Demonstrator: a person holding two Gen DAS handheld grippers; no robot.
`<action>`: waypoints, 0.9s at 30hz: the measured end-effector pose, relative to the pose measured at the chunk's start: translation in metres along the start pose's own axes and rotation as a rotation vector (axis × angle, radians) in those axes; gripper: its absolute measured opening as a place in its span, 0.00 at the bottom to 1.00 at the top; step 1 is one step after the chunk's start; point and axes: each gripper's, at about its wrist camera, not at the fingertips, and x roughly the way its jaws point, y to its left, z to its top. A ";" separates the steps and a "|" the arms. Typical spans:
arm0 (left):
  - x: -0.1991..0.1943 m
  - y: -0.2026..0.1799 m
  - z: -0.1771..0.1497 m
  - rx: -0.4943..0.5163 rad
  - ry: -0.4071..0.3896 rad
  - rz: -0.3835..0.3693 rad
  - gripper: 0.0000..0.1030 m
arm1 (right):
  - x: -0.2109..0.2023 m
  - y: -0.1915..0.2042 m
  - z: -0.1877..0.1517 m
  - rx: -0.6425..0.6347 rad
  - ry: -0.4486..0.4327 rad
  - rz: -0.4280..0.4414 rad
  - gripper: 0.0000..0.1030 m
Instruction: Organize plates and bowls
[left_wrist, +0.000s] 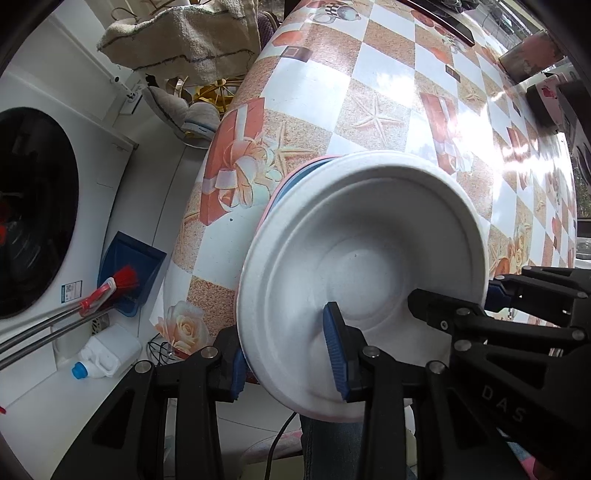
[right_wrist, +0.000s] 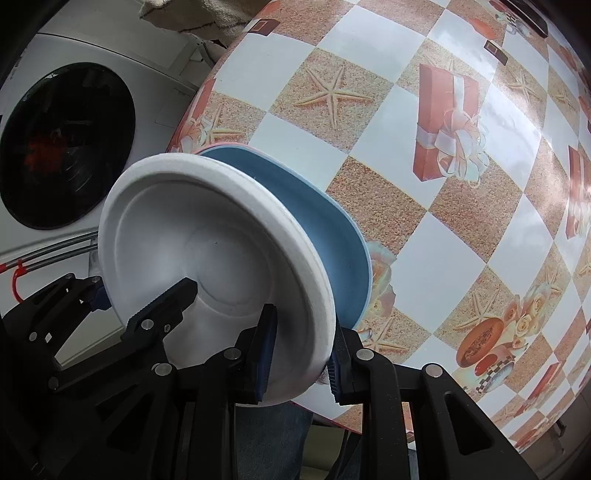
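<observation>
A white bowl (left_wrist: 354, 266) sits on top of a blue plate (right_wrist: 332, 221), with a pink rim (left_wrist: 273, 192) showing under the blue one. The stack is held near the front edge of the patterned table (left_wrist: 369, 92). My left gripper (left_wrist: 288, 354) is shut on the stack's near-left rim, one finger inside the bowl. My right gripper (right_wrist: 301, 350) is shut on the near-right rim (right_wrist: 317, 295), one finger inside the bowl. Each gripper also shows in the other's view: the right (left_wrist: 480, 306), the left (right_wrist: 140, 299).
A white washing machine (left_wrist: 55, 206) stands left of the table. On the floor lie a blue dustpan with red brush (left_wrist: 125, 273) and a white bottle (left_wrist: 107, 354). Dark boxes (left_wrist: 546, 96) sit at the table's far right. Towels (left_wrist: 184, 37) hang behind.
</observation>
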 end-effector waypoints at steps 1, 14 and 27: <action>0.000 0.000 -0.001 -0.002 -0.007 -0.004 0.40 | 0.001 0.000 -0.001 0.000 -0.003 -0.002 0.27; -0.032 0.007 -0.015 0.056 -0.093 0.037 0.56 | -0.032 -0.014 -0.018 0.000 -0.063 0.024 0.80; -0.079 -0.007 -0.039 0.112 -0.098 0.090 0.86 | -0.074 -0.028 -0.042 -0.040 -0.078 -0.130 0.99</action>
